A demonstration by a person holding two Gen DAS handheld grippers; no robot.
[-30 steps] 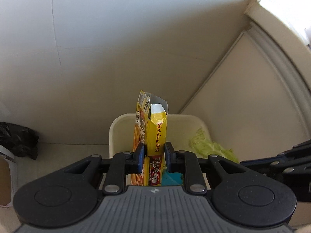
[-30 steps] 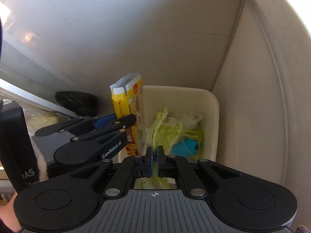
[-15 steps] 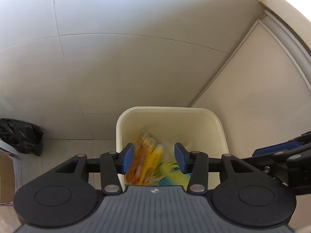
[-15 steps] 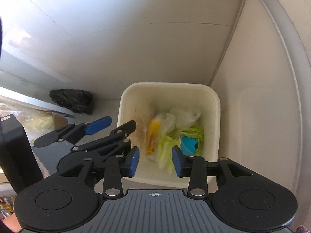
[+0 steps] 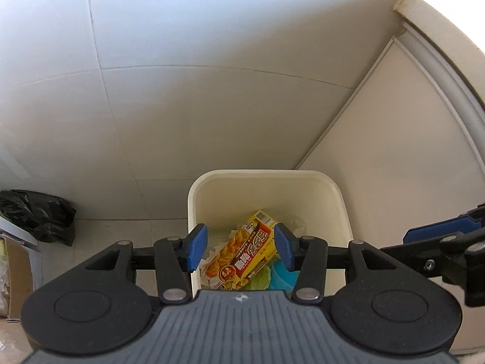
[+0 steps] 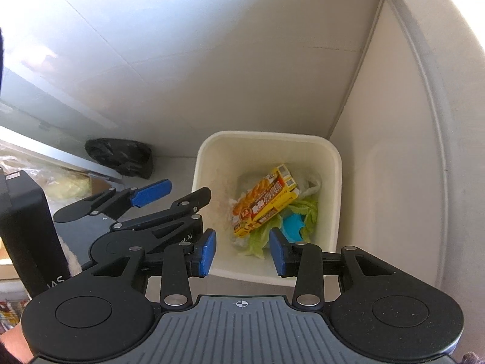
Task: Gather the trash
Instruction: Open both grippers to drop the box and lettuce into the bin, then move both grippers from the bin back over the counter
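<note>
A cream waste bin [image 5: 266, 176] [image 6: 266, 135] stands on the floor in a corner. Inside it a yellow food box [image 5: 245, 257] [image 6: 265, 201] lies flat on green lettuce leaves [image 6: 303, 212], a blue scrap [image 6: 292, 226] and a white plastic bag [image 6: 309, 182]. My left gripper [image 5: 240, 247] hangs above the bin's near left part, its jaws opening and nothing held between them. My right gripper [image 6: 243, 250] stands open and empty over the bin's near rim. In the right wrist view the left gripper [image 6: 178, 194] shows to the left of the bin.
A crumpled black plastic bag [image 5: 39, 215] [image 6: 121, 156] lies on the floor left of the bin. A cardboard box [image 5: 15, 273] and a black device [image 6: 24, 227] sit further left. A white wall rises behind the bin and a white panel [image 5: 409, 166] to its right.
The left gripper let go of the yellow box, which dropped and now lies flat in the bin. The right gripper opened and its lettuce leaf fell in.
</note>
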